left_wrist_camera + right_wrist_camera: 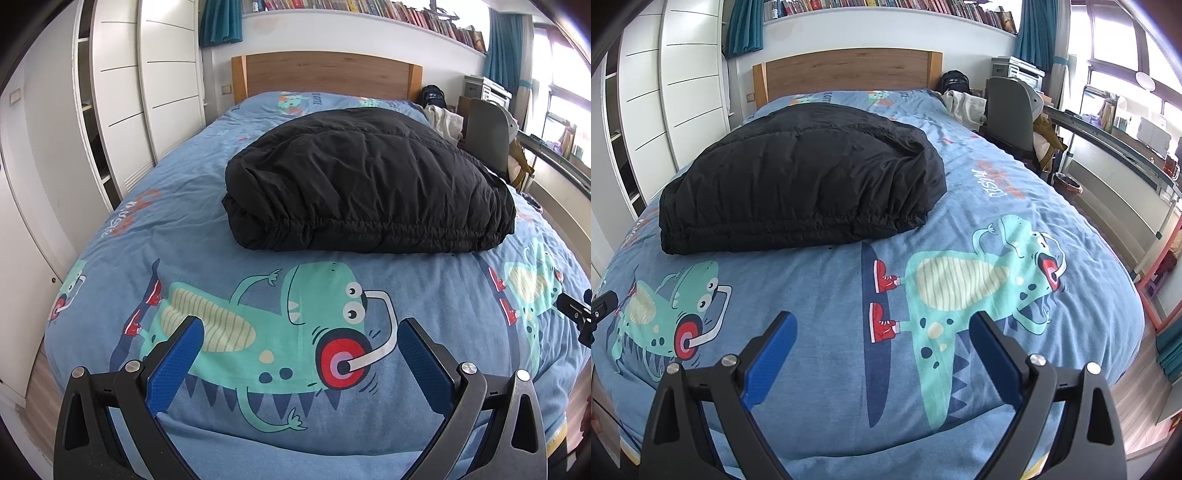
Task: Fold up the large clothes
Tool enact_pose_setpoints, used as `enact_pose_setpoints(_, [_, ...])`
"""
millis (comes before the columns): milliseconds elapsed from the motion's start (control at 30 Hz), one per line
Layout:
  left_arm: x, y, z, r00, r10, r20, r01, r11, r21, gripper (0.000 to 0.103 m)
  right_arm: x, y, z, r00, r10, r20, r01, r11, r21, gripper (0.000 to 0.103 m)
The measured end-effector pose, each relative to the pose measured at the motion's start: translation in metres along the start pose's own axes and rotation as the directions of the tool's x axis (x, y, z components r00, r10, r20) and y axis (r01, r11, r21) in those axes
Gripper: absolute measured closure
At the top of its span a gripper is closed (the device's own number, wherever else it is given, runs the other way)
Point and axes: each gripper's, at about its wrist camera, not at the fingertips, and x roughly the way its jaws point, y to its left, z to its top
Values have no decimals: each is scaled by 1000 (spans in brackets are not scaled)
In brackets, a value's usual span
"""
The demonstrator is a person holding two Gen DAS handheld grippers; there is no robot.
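Your black quilted padded jacket (369, 184) lies folded in a thick bundle on the middle of the bed, on the blue dinosaur-print duvet cover (258, 295), with its gathered elastic hem facing you. It looks compact already; the fold appears finished or close to it. Judge it as soft, puffy and light, with a slick shell: it will likely spring open and slide if you pinch only the top layer. If you must adjust it, take hold at the stitched hem edge, gripping all layers together at the two near corners. Your left gripper (301, 332) hangs above the bedding short of the bundle, fingers spread wide, holding nothing. Your right gripper (882, 328) does likewise, fingers apart and empty. Behind stand the wooden headboard (325, 74) and the white panelled wardrobe (147, 92).
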Motion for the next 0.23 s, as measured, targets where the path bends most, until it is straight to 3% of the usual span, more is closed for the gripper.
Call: enact_pose_setpoints(233, [0, -4, 0, 1000, 8, 0, -8, 1000, 11, 1, 0, -1, -1, 1000, 11, 8, -11, 1000, -11, 8])
